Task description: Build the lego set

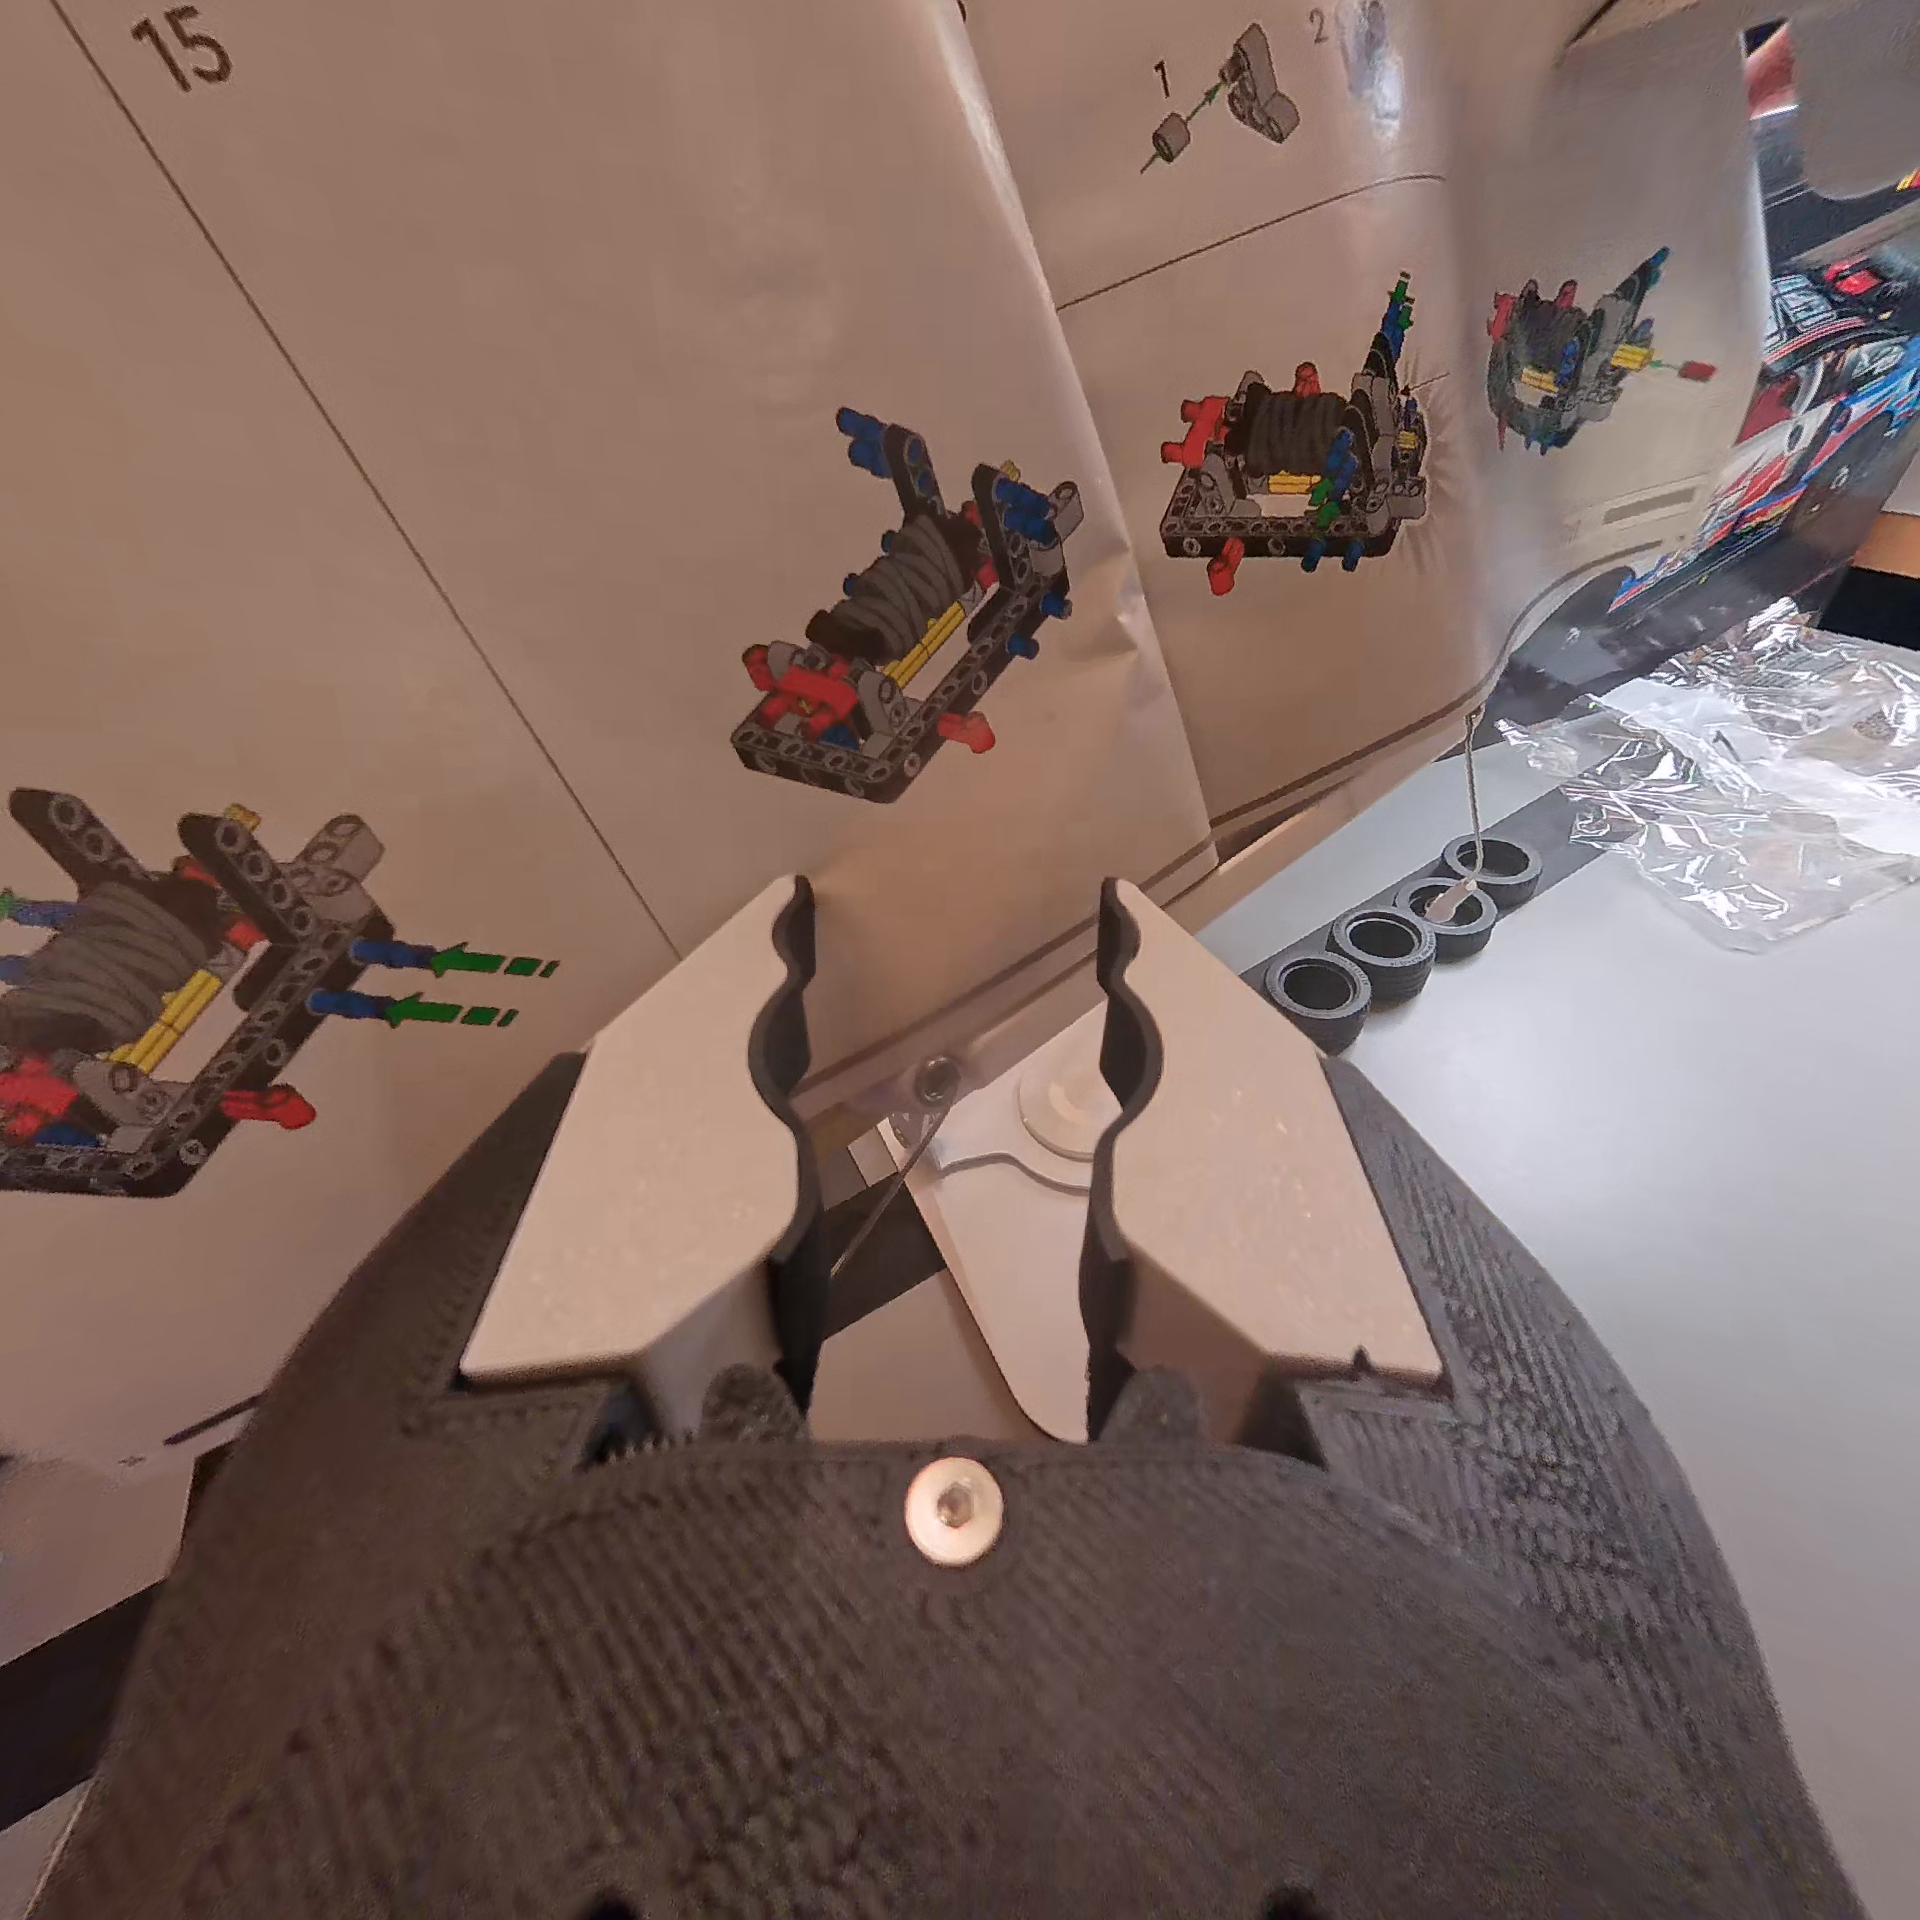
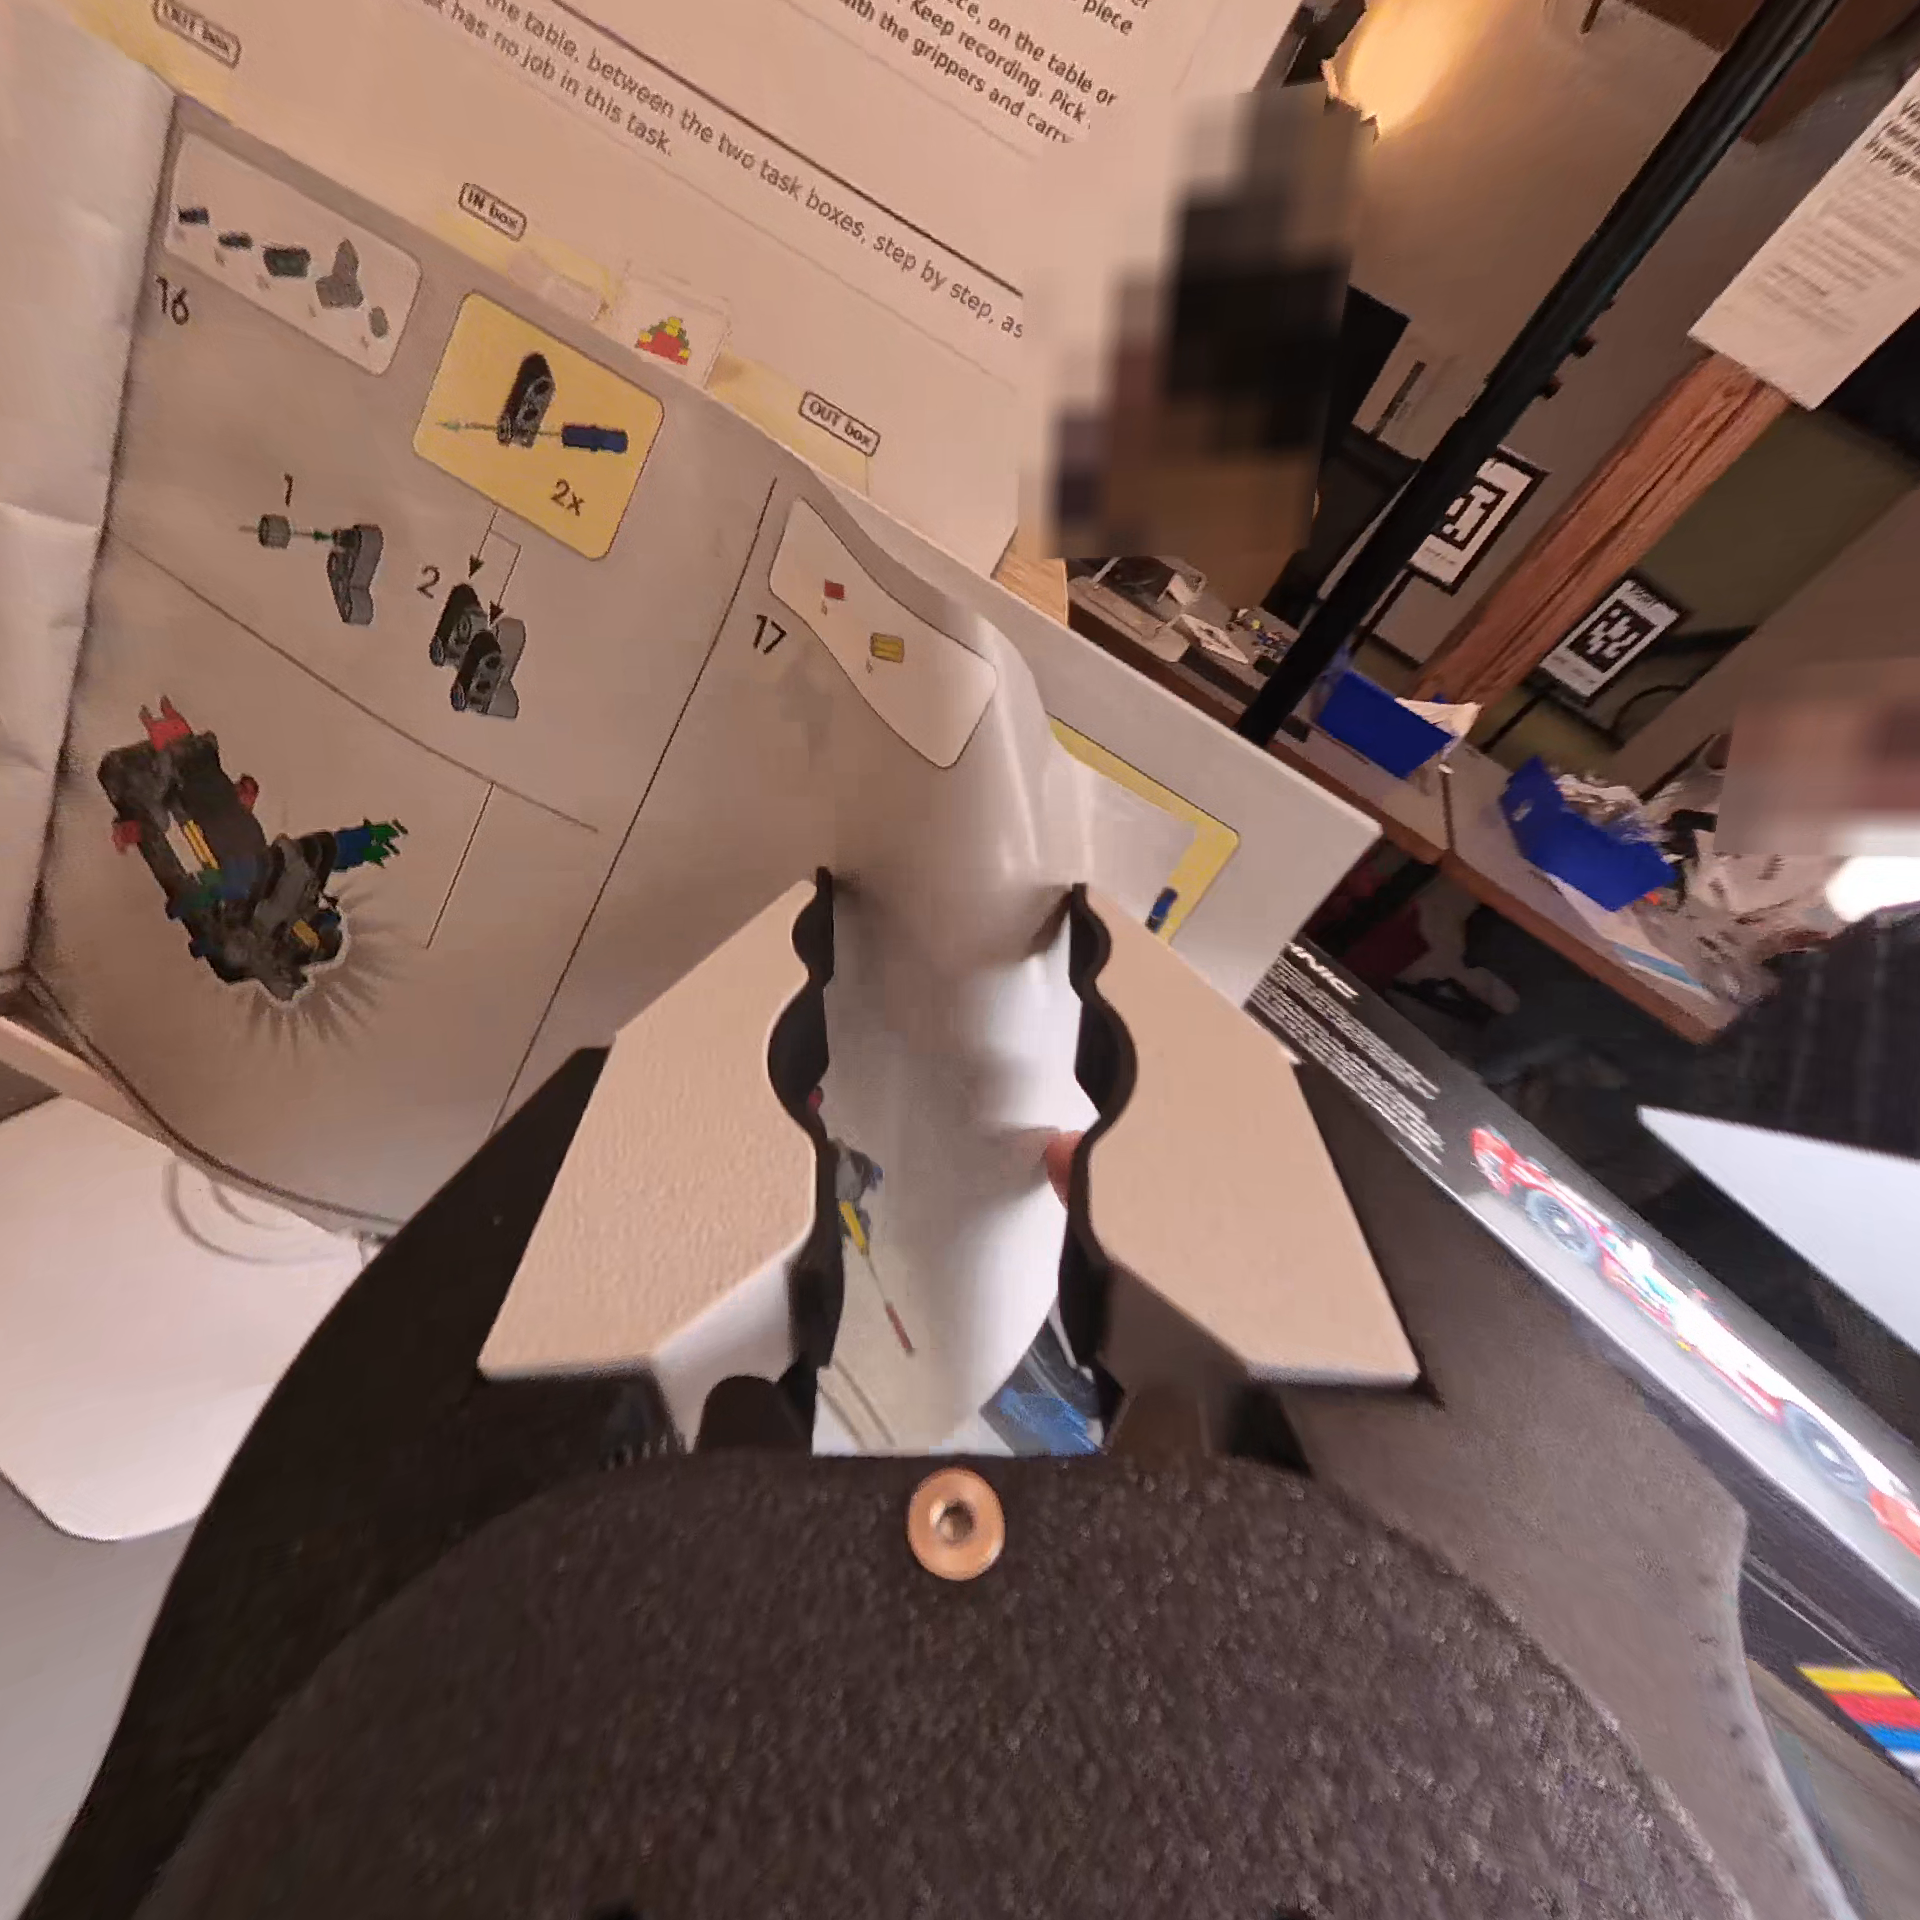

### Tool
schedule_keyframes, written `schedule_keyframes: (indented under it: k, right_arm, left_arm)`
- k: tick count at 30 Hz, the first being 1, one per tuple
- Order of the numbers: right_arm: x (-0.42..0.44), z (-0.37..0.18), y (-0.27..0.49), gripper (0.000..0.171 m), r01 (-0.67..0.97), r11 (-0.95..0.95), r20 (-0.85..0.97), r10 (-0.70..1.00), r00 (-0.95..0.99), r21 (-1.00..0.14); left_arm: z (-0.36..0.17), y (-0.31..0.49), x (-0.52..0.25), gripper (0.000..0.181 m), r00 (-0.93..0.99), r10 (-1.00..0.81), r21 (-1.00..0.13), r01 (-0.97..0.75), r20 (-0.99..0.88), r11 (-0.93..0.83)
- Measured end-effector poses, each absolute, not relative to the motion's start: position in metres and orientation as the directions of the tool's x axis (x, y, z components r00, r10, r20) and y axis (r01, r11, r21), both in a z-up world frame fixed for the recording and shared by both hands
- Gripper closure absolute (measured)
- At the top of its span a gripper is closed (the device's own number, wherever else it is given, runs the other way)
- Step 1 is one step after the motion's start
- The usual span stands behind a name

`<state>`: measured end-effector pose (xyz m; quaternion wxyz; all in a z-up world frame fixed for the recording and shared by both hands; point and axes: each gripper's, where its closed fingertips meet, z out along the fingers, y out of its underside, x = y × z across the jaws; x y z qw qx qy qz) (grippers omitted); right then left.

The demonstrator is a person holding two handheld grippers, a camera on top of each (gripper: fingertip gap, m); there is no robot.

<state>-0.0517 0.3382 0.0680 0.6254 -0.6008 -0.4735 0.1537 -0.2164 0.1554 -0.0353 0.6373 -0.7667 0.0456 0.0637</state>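
Observation:
The open instruction booklet [image 1: 727, 416] stands propped on a clear holder [image 1: 1039, 1226] right in front of my left gripper [image 1: 951, 914]. That gripper is open and empty, with its tips near the booklet's lower edge. In the right wrist view the booklet [image 2: 364, 727] fills the left. One glossy page [image 2: 935, 1039] curls forward and runs between the fingers of my right gripper [image 2: 948, 904]. Its jaws stand wide apart around the page, and I cannot tell whether they touch it. No loose bricks show near either gripper.
Several black tyres [image 1: 1382, 940] lie in a row on the white table [image 1: 1610, 1195], right of the holder. A crumpled clear plastic bag [image 1: 1745, 821] lies beyond them. The set's box [image 2: 1507, 1216] stands at the right. Blue bins [image 2: 1579, 842] sit on far tables. The gap from one gripper's tips to the other's is roughly 25 centimeters.

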Motion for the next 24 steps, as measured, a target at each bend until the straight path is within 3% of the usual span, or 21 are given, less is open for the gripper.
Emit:
schedule_keyframes:
  k: [9,14,18,22,24]
  right_arm:
    - [-0.029,0.041,0.311,0.154,0.432,0.278,0.455,0.8,0.39,-0.858]
    - [-0.03,0.031,0.275,0.163,0.375,0.298,0.412,0.869,0.274,-0.878]
    - [-0.046,0.032,0.221,0.163,0.309,0.419,0.469,0.876,0.11,-0.854]
    - [-0.068,0.027,0.17,0.162,0.273,0.553,0.566,0.824,-0.039,-0.787]
    - [-0.076,0.023,0.152,0.158,0.251,0.581,0.577,0.811,-0.098,-0.774]
  left_arm:
    - [-0.011,0.148,-0.204,0.126,0.99,0.008,-0.983,-0.136,-0.138,-0.123]
    - [0.019,0.143,-0.161,0.128,0.988,-0.107,-0.992,-0.118,-0.113,-0.049]
    - [0.043,0.148,-0.108,0.13,0.923,-0.358,-0.99,0.136,0.144,-0.048]
    - [0.059,0.165,-0.083,0.124,0.726,-0.506,-0.878,0.448,0.466,-0.167]
    - [0.063,0.171,-0.084,0.139,0.662,-0.535,-0.838,0.515,0.524,-0.184]
